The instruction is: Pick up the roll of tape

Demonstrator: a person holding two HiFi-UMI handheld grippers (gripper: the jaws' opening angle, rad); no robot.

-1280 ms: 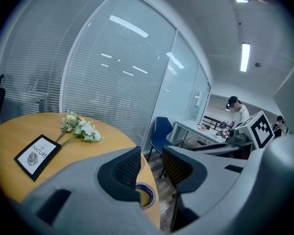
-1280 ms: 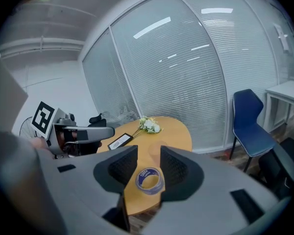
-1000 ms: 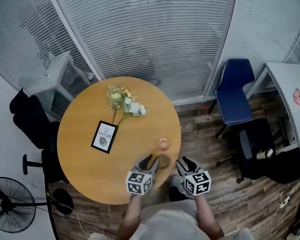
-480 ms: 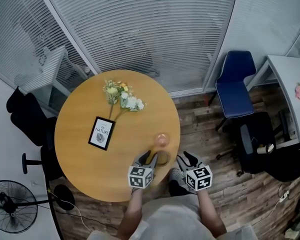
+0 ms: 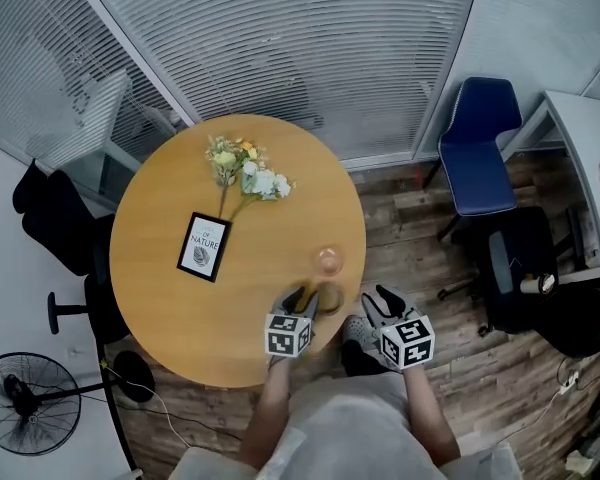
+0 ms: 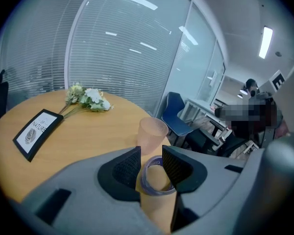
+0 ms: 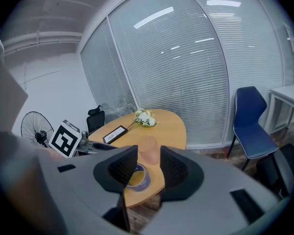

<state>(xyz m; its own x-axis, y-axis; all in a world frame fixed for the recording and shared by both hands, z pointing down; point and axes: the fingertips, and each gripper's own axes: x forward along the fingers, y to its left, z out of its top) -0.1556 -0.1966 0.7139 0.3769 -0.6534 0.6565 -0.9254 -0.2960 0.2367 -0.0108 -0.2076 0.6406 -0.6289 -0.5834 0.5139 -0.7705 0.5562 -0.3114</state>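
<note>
We see the roll of tape point(image 5: 329, 299) lying flat near the lower right edge of the round counter point(image 5: 170, 308), just below the pink cup point(image 5: 328, 261). Our left gripper point(image 5: 305, 300) sits over the roll's left side, its fingers narrowly apart with the ring showing in the gap. Our right gripper point(image 5: 382, 298) hangs beyond the edge above the floor point(image 5: 450, 368), fingers parted and gripping nothing. Bare wood stretches left of the tape toward the framed card point(image 5: 204, 247).
</note>
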